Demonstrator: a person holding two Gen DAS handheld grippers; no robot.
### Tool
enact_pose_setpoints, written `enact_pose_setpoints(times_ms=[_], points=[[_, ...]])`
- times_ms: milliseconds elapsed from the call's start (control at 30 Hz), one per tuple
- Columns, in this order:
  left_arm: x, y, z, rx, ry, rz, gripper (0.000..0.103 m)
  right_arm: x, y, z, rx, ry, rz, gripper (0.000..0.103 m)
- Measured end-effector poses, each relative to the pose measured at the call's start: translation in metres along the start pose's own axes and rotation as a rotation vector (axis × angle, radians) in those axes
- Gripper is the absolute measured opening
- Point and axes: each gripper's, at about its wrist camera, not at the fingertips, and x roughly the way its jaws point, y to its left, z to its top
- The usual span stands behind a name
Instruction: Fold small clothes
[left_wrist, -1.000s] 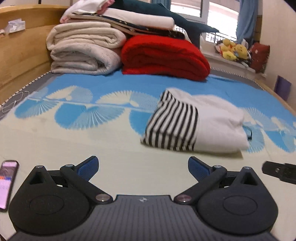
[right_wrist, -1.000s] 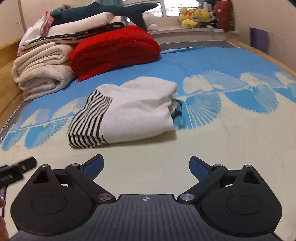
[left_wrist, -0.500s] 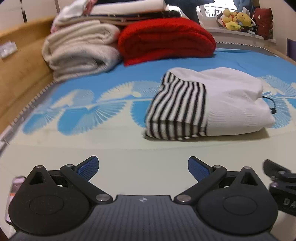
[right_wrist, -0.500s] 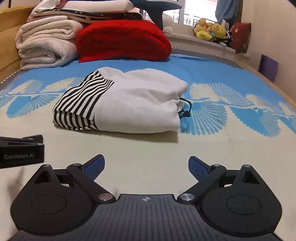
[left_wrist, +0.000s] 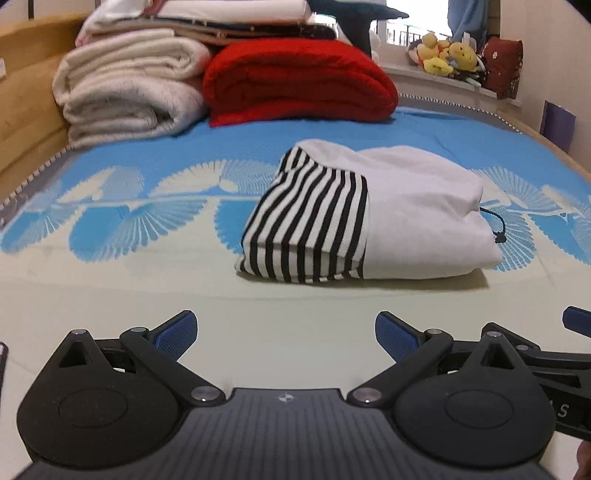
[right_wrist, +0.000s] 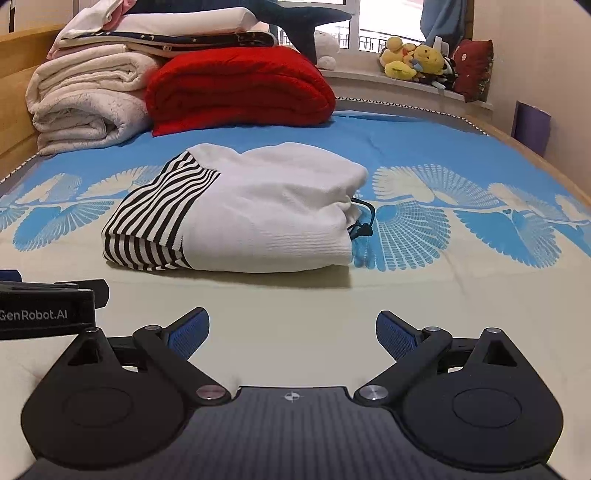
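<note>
A white garment with a black-and-white striped part (left_wrist: 369, 218) lies folded in a compact bundle on the bed mat; it also shows in the right wrist view (right_wrist: 240, 214), with a dark drawstring (right_wrist: 364, 223) hanging out at its right end. My left gripper (left_wrist: 286, 334) is open and empty, low over the mat in front of the bundle. My right gripper (right_wrist: 291, 332) is open and empty, also in front of the bundle. Each gripper's body shows at the edge of the other's view. Neither touches the garment.
A stack of cream blankets (left_wrist: 129, 96) and a red folded blanket (left_wrist: 299, 85) sit at the head of the bed, with more folded bedding on top. Plush toys (right_wrist: 417, 62) line the window sill. A wooden bed frame (left_wrist: 22, 92) runs along the left.
Both grippers have swung and settled facing the folded bundle, side by side. The phone at the left has slipped almost out of the left view. Both stay open.
</note>
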Motion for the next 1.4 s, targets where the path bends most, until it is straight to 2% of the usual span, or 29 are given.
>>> enact_pose_setpoints(times_ms=[133, 1400], points=[[0.0011, -0.0055, -0.0021, 0.024, -0.001, 0.027, 0.102, 0.0003, 0.001, -0.0005, 0.003, -0.003, 0.001, 0.097], [-0.001, -0.0029, -0.0025, 0.032, -0.013, 0.042, 0.102, 0.0008, 0.0015, -0.0012, 0.0, 0.005, 0.006, 0.097]])
